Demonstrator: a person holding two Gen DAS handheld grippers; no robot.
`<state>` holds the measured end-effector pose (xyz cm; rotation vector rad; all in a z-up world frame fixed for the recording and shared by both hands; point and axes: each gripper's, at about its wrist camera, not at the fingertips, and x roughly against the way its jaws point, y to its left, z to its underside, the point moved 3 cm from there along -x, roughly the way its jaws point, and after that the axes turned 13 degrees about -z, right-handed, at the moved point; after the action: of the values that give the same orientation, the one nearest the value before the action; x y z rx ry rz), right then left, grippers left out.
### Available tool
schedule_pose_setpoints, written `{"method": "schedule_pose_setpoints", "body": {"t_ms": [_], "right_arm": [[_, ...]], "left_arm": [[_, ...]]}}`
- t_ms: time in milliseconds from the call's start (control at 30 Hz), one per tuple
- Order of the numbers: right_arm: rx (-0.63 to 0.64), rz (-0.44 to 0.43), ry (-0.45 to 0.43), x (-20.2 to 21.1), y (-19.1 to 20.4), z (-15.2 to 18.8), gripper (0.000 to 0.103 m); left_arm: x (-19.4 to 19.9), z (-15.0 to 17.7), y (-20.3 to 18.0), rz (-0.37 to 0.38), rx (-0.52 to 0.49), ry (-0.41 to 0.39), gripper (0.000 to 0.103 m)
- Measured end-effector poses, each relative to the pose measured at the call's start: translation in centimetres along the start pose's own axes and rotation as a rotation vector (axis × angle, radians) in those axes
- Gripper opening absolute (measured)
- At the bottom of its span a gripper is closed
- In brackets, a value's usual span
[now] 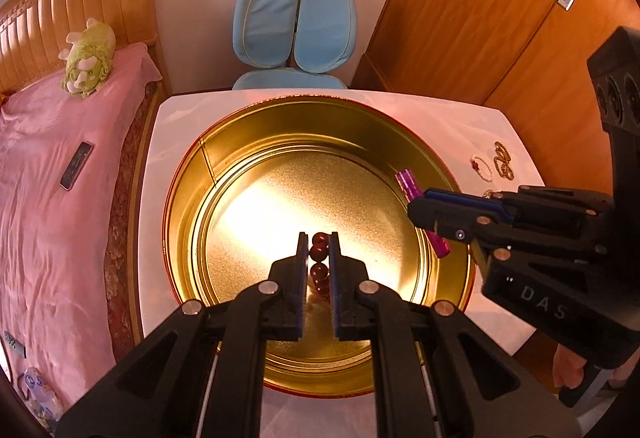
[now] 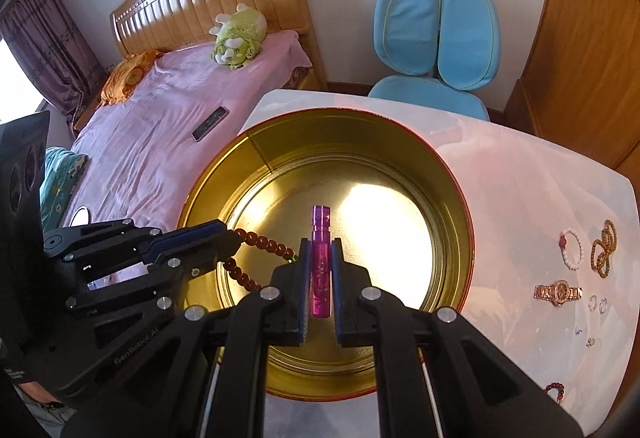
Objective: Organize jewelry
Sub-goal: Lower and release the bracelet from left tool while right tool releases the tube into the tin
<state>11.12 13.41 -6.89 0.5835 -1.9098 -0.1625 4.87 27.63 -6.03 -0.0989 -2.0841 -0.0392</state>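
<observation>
Your left gripper [image 1: 319, 250] has its fingers closed tight on a string of round dark-red beads [image 1: 319, 252], and your right gripper [image 2: 320, 262] is clamped just as narrowly on a slim translucent magenta tube with a faceted cap [image 2: 321, 250]. Both loads hang over the open round gold metal tin [image 1: 256, 173], which sits on the white surface [image 1: 460, 117].

Expect the bead string to be limp and to swing: you hold only a couple of beads, so the rest will trail. The tube looks light, stiff and slick, possibly fragile; your grip across its lower body seems sensible.

The right wrist view alone shows the loop of beads drooping into the tin, plus a rose-gold watch [image 2: 558, 292] and small clear rings [image 2: 598, 304] waiting on the surface. The left view shows the tube slanting across the tin's rim.
</observation>
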Motion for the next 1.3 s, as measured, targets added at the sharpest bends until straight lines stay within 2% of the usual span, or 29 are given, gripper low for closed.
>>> {"method": "schedule_pose_setpoints", "body": {"t_ms": [200, 400, 500, 633, 867, 1300], "right_arm": [[-0.052, -0.021, 0.099, -2.9, -0.8, -0.6, 0.011], [-0.171, 0.04, 0.203, -6.4, -3.6, -1.2, 0.011], [-0.174, 0.069, 0.254, -7.2, -3.6, -1.1, 0.011], [-0.15, 0.078, 0.26, -7.3, -3.0, -1.1, 0.011], [-0.125, 0.085, 0.25, -7.1, -2.8, -0.9, 0.011], [-0.143, 0.103, 0.246, -7.8, -3.1, -1.3, 0.011]], "left_arm": [[-3.3, -0.4, 0.4, 0.012, -0.007, 0.081, 0.01], [-6.5, -1.2, 0.8, -0.009, -0.012, 0.156, 0.01], [-7.5, -0.7, 0.7, -0.037, -0.04, 0.196, 0.01], [-7.8, -0.3, 0.8, -0.041, -0.054, 0.212, 0.01], [-7.2, -0.9, 0.4, -0.042, -0.064, 0.186, 0.01], [-7.1, -0.4, -0.2, -0.086, -0.116, 0.174, 0.01]]}}
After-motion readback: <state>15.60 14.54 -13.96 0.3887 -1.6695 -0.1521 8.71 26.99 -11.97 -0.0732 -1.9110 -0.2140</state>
